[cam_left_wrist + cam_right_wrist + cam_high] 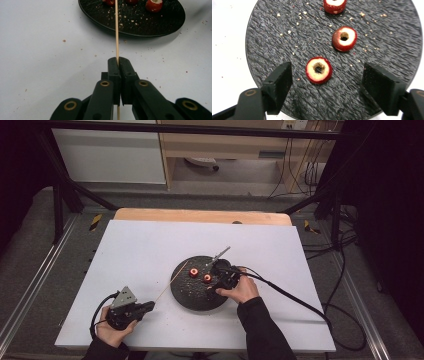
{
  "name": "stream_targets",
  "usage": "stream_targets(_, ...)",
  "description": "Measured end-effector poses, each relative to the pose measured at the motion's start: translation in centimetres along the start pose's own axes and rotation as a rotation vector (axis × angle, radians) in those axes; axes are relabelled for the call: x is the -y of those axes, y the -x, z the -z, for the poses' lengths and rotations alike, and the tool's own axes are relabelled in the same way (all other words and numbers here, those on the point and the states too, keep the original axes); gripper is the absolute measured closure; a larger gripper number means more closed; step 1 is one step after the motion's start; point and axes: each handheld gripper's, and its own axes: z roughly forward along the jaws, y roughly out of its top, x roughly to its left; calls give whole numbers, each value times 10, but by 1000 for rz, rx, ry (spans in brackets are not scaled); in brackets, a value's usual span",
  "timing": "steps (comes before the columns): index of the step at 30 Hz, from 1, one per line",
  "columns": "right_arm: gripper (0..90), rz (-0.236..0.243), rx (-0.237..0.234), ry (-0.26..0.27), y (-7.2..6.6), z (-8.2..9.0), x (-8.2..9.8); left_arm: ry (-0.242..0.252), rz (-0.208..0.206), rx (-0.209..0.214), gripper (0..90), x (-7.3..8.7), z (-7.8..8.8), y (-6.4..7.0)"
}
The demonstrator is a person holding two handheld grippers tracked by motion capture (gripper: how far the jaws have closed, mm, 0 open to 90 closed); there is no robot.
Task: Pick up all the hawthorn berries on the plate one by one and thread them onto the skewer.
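A thin wooden skewer is clamped in my left gripper, which is shut on its near end. The stick slants up to the rim of a round black plate. In the high view this gripper rests at the front left of the table. Three red cored fruit pieces lie on the plate. The nearest piece sits between the jaws of my right gripper, which is open; the pads stand clear of it on both sides. The other pieces lie farther off.
A white board covers the table under the plate. A thin grey metal tool lies at the plate's far edge. Crumbs speckle the plate and the board. A black cable trails right from my right gripper.
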Motion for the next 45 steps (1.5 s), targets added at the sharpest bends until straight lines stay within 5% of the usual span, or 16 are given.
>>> stream_targets(17, 523, -6, -45, -98, 3, -15, -10, -9, -7, -4, 877, 0, 0, 0)
stream_targets(36, 605, -14, -66, -138, 3, -17, -14, -10, -11, -5, 877, 0, -1, 0)
stream_targets(45, 608, -56, -69, -69, 2, -6, -14, -5, -12, -12, 878, 0, -1, 2)
